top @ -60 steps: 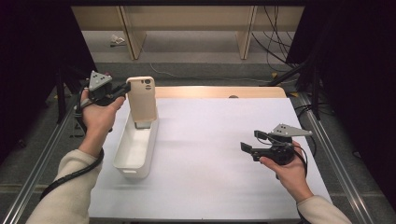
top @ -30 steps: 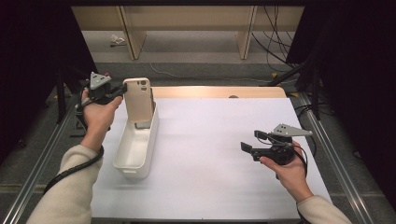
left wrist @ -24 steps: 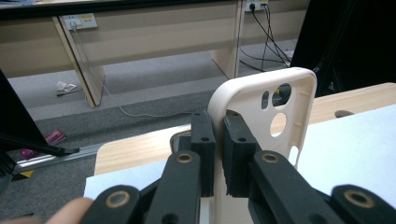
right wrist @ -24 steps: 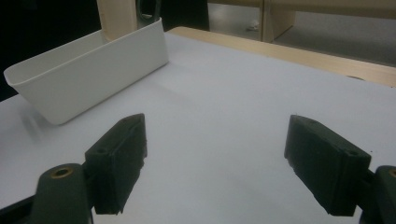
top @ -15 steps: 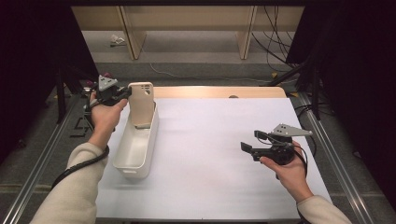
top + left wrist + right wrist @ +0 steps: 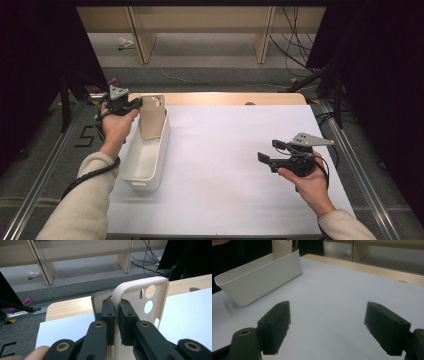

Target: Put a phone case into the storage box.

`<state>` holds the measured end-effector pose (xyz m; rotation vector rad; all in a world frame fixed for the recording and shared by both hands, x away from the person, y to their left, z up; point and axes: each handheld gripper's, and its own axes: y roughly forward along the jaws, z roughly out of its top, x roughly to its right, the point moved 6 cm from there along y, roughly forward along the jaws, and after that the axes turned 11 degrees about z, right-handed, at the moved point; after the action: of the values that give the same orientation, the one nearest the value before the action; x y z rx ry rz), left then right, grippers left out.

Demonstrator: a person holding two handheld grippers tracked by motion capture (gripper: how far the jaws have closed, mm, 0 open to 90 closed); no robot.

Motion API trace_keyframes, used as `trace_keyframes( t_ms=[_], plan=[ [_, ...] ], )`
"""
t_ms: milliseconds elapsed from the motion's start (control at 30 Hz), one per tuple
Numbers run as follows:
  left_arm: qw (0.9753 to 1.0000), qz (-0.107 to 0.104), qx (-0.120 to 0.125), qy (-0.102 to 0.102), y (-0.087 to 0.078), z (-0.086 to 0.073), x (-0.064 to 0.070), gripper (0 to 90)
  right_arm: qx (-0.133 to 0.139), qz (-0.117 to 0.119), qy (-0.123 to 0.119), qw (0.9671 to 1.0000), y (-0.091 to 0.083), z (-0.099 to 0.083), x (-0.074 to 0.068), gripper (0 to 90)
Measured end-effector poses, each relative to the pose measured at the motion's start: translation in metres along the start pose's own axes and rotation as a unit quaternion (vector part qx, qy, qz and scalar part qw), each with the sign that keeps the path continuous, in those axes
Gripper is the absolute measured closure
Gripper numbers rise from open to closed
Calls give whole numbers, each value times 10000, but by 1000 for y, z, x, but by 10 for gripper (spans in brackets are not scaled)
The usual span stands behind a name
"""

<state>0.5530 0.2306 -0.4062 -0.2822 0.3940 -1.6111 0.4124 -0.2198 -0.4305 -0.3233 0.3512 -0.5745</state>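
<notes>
left gripper (image 6: 136,104) pinching the phone case (image 6: 151,117) rim above the white bin (image 6: 145,159), right gripper (image 6: 267,153) spread and idle; a thin-edge grip could slip, dropping the case outside the bin

A lab rig — paper-covered table (image 6: 240,150), metal rails (image 6: 350,155), loose cables (image 6: 295,30).

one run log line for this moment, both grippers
left gripper: shut on beige phone case, above white plastic bin | right gripper: open, idle over white table sheet
</notes>
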Motion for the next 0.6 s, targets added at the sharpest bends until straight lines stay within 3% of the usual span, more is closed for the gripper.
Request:
trace_keyframes(
  t_ms=[600],
  plan=[
    [9999, 119, -98, 68, 15, -3, -4, 822, 0, 12, 11, 10000, 0, 0, 0, 217]
  ],
)
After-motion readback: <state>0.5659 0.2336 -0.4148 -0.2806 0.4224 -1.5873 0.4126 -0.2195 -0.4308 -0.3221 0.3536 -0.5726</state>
